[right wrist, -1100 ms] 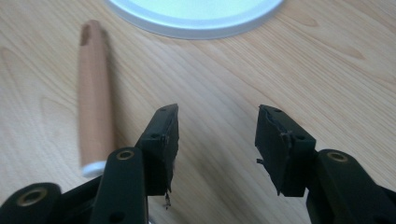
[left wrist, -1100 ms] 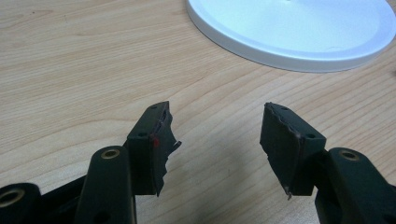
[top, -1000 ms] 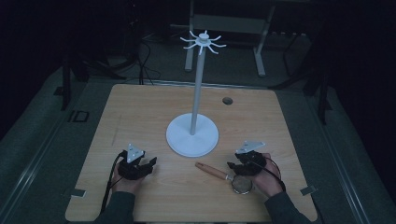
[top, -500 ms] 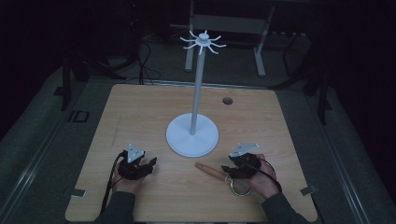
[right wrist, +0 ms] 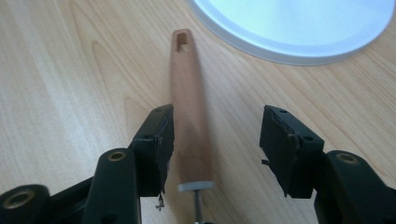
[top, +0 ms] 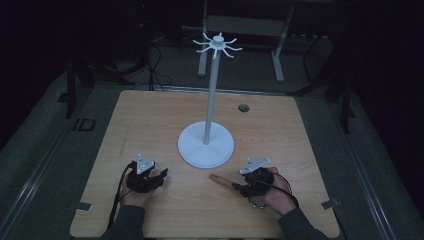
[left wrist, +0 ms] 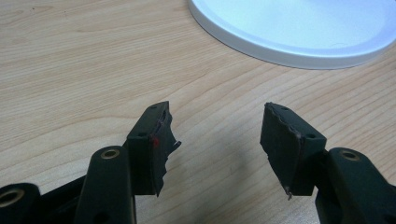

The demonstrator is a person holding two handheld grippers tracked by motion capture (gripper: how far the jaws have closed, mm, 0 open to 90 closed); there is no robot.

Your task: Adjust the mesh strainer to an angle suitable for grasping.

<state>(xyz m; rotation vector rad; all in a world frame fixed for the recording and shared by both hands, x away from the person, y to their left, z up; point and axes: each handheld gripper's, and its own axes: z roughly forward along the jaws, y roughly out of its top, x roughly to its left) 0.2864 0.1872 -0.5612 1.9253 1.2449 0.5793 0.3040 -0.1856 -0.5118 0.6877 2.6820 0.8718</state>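
1. The right gripper has just been opening; its jaws stand apart around the wooden handle without pressing it.
2. The handle lies flat on the table, its holed tip just short of the white stand base.
3. The left gripper is spread over bare wood, with the base's rim farther ahead.

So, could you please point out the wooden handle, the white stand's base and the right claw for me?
wooden handle (right wrist: 189, 107): right gripper view, middle of the shaft.
white stand's base (top: 192, 147): high view, bare left part of the round disc.
right claw (right wrist: 217, 149): right gripper view, midway between its fingertips.
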